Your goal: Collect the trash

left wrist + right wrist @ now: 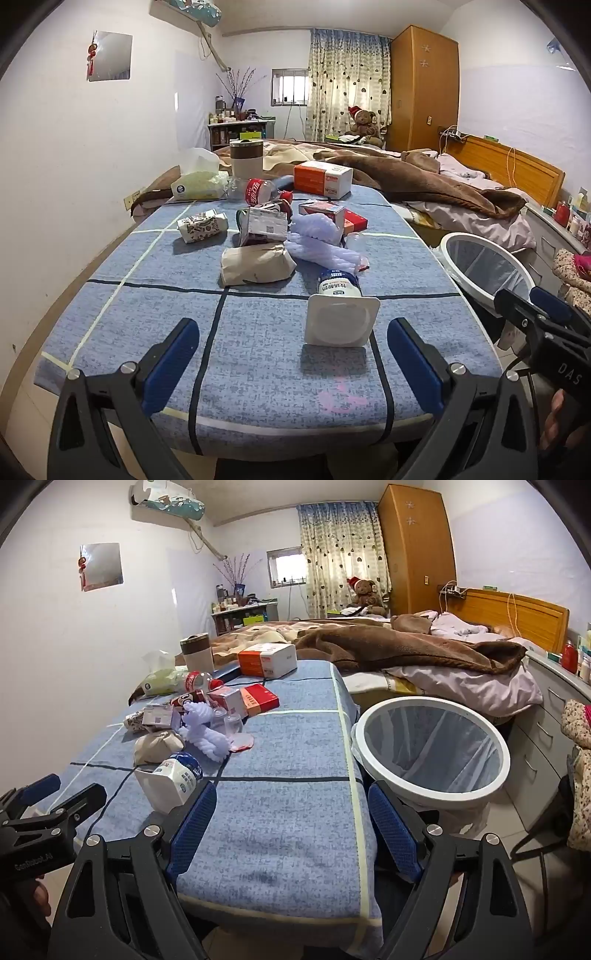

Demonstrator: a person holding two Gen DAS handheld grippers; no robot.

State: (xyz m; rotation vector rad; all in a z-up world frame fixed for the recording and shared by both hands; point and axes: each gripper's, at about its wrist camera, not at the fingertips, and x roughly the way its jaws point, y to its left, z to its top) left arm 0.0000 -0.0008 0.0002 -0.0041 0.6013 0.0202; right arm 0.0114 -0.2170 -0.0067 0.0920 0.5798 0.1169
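Trash lies on a blue-cloth table [258, 369]: a white yogurt cup [340, 310] tipped on its side nearest me, a crumpled brown paper bag [255, 264], lilac foam wrap [321, 240], a cola bottle [258, 190], small cartons and a red box [354, 221]. My left gripper [291, 369] is open, hovering at the near table edge just short of the yogurt cup [173, 779]. My right gripper [291, 823] is open over the table's near right corner, with nothing between its fingers. A white-rimmed bin [432, 746] with a liner stands right of the table.
An orange-and-white box [323, 179], a tissue pack [199, 182] and a lidded cup [246, 158] sit at the table's far end. A bed with a brown blanket [406, 173] lies behind, and drawers [546, 731] stand to the right.
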